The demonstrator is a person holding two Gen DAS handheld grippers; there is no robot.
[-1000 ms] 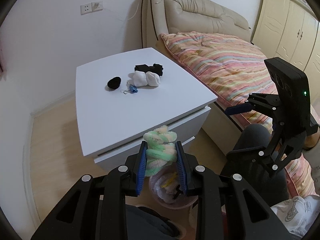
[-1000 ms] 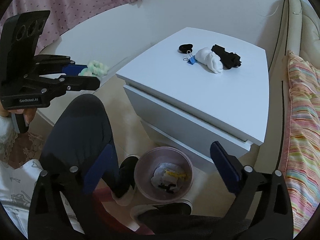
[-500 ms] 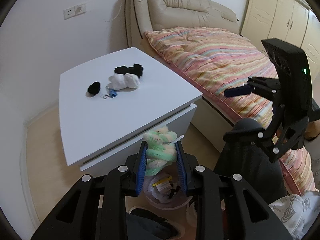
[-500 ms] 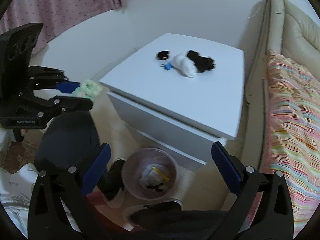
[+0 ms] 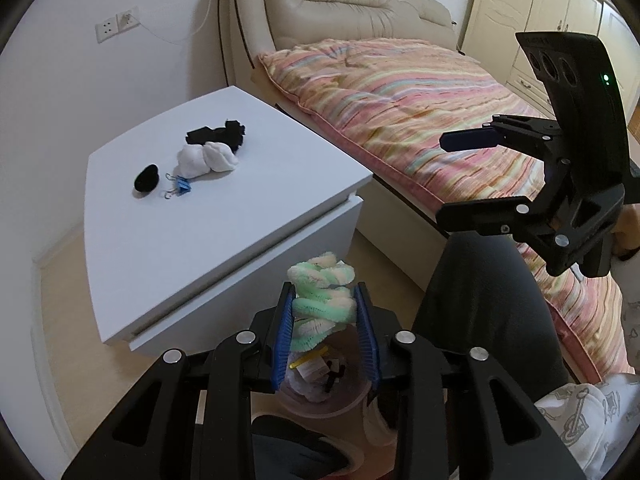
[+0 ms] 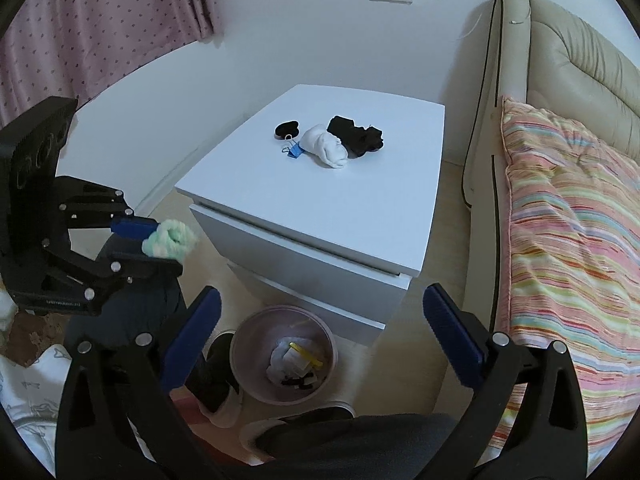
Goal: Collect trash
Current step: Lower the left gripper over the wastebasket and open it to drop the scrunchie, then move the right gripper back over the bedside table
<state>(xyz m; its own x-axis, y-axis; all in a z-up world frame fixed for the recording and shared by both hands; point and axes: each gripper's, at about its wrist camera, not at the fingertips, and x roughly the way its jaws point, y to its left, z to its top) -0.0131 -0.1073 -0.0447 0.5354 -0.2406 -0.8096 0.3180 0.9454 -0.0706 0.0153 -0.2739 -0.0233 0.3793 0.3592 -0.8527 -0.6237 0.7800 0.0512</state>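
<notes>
Above the pink bin (image 5: 320,400), your left claw (image 5: 325,332) now pinches the fluffy green bundle (image 5: 322,300) almost straight over the opening; a second ago it hung nearer the tabletop (image 5: 208,200) edge. Judged from this, release can follow. Your right claw (image 6: 320,344) stays spread and empty. Socks (image 6: 326,146) and clip (image 6: 294,151) await on top.
</notes>
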